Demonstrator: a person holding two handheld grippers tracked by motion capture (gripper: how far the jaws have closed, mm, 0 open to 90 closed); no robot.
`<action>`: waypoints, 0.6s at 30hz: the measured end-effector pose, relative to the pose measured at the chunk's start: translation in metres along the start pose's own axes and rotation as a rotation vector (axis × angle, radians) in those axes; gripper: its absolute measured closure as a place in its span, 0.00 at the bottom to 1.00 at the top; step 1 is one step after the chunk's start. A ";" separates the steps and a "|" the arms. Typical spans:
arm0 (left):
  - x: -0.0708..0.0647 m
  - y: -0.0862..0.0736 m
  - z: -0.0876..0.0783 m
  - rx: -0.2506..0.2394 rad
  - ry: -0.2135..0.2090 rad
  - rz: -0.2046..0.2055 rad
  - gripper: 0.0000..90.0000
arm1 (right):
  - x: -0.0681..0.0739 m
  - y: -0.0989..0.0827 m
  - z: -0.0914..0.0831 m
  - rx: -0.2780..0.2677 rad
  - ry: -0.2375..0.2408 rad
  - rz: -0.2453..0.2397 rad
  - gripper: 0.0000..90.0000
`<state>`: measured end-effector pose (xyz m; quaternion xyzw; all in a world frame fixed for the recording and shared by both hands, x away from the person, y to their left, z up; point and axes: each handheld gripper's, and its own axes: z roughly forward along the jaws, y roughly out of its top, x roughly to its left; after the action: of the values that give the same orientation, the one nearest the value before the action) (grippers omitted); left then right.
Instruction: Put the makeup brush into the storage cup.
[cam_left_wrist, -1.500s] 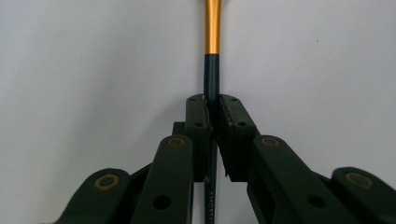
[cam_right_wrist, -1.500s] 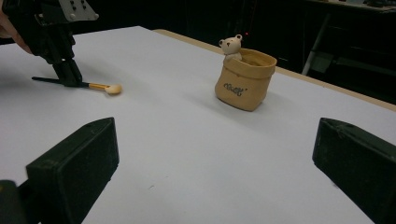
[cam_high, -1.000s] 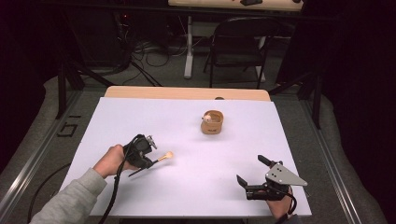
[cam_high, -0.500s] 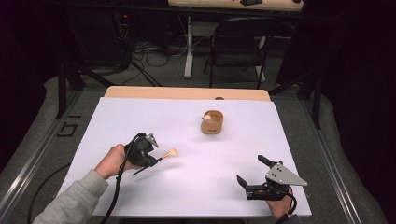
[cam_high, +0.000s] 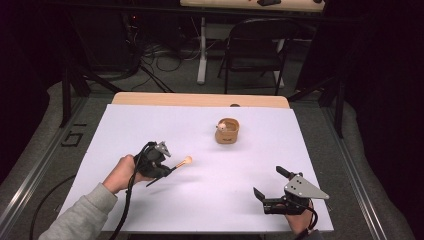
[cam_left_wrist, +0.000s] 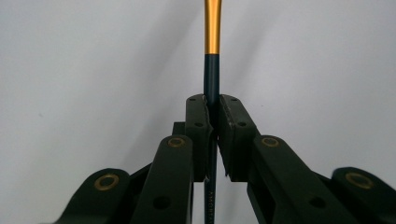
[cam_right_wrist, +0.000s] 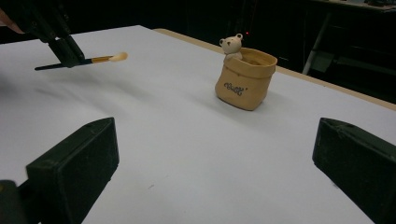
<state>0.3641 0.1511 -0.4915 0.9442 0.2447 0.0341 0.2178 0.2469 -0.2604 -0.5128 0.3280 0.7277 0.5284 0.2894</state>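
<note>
My left gripper (cam_high: 171, 169) is shut on the dark handle of a small brush (cam_high: 183, 162) with a gold ferrule and pale bristles, and holds it just above the white table at the left. In the left gripper view the pads pinch the brush handle (cam_left_wrist: 212, 70), which points straight ahead. A tan sack-shaped pot (cam_high: 227, 131) with a little bear on its rim stands at the table's middle back. My right gripper (cam_high: 268, 181) rests open near the front right edge, its jaws wide apart with nothing between them. From there, the pot (cam_right_wrist: 245, 79) stands ahead and the brush (cam_right_wrist: 105, 59) at far left.
The white table top (cam_high: 150, 125) has a wooden strip along its far edge. Beyond it stand a dark folding chair (cam_high: 255, 45) and loose cables on the floor. A cable trails from the left gripper over the table's front edge.
The left gripper has shifted the brush slightly away from the front edge, toward the pot. The right gripper has stayed in place.
</note>
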 end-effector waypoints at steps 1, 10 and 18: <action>-0.001 0.000 0.000 -0.006 0.002 -0.001 0.92 | 0.000 0.000 0.000 0.000 0.001 0.000 0.00; -0.006 0.002 -0.003 -0.048 0.009 0.005 0.92 | 0.000 0.000 0.000 0.001 0.001 -0.001 0.00; -0.008 0.004 -0.006 -0.080 0.015 0.005 0.92 | 0.000 0.000 0.000 0.003 0.002 -0.001 0.00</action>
<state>0.3582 0.1466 -0.4840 0.9351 0.2423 0.0515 0.2536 0.2470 -0.2602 -0.5129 0.3273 0.7288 0.5276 0.2887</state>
